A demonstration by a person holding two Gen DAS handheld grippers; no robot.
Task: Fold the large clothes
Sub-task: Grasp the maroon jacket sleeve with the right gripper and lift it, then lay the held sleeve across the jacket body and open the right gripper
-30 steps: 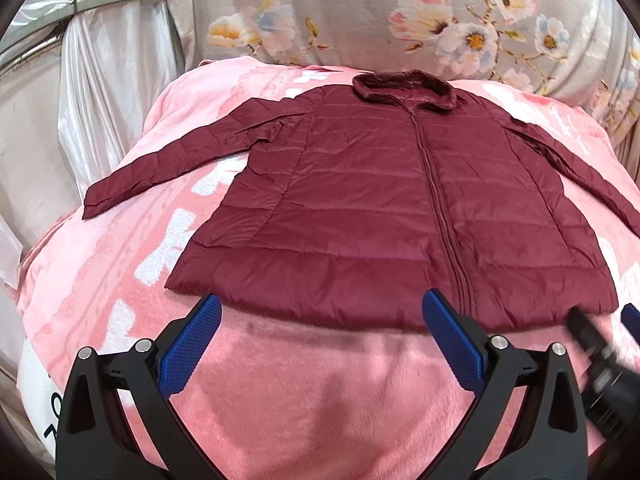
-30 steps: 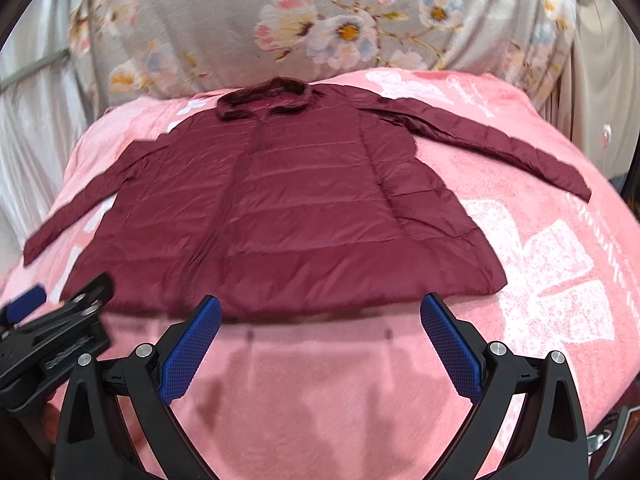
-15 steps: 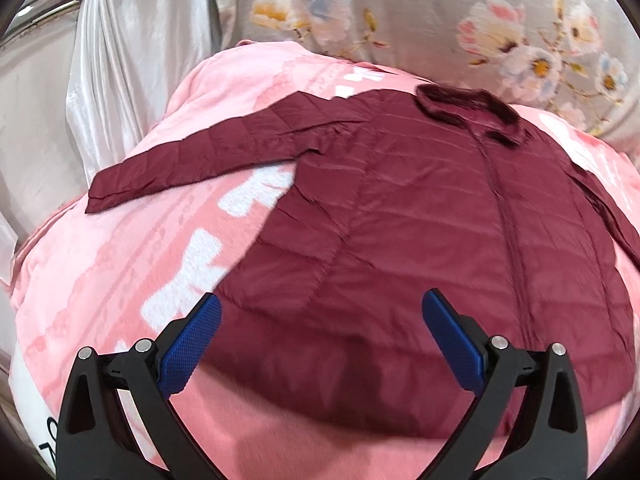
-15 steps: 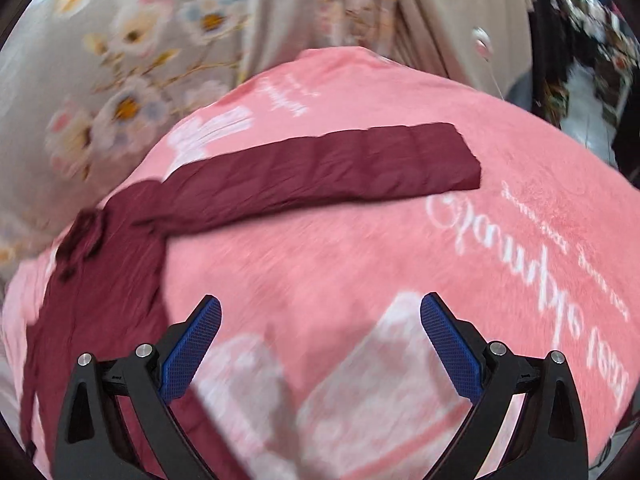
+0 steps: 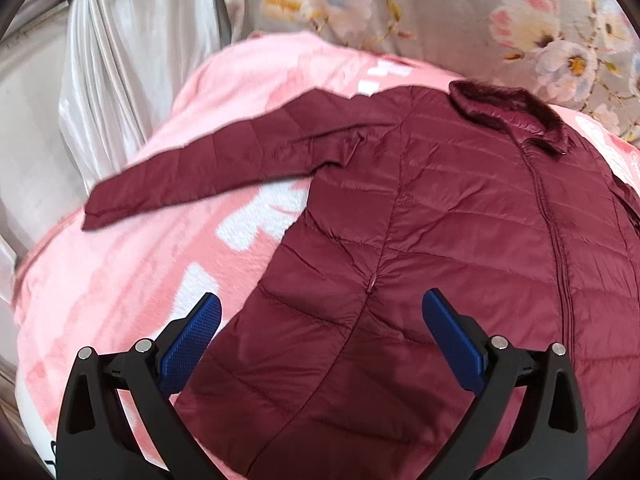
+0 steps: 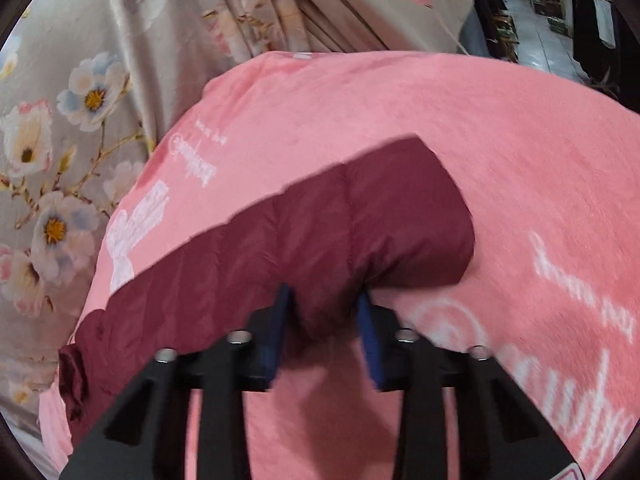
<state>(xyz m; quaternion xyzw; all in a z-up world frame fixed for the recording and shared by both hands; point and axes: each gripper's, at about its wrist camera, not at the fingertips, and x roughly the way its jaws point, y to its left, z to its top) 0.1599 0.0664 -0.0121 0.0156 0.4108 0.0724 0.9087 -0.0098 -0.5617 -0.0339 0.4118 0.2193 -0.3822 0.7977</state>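
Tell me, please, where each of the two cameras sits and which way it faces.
Left wrist: on the left claw, angled down over the maroon jacket; claw open above its body.
Right wrist: on the right claw, angled down at the jacket sleeve; jaws just closed, pinching it.
Shared: the jacket, the pink blanket, the floral curtain.

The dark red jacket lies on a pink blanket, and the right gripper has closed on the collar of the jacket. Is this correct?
Not quite. The right gripper, whose jaws have just been closing, pinches the sleeve near its cuff, not the collar, as the right wrist view shows. The dark red jacket does lie on the pink blanket.
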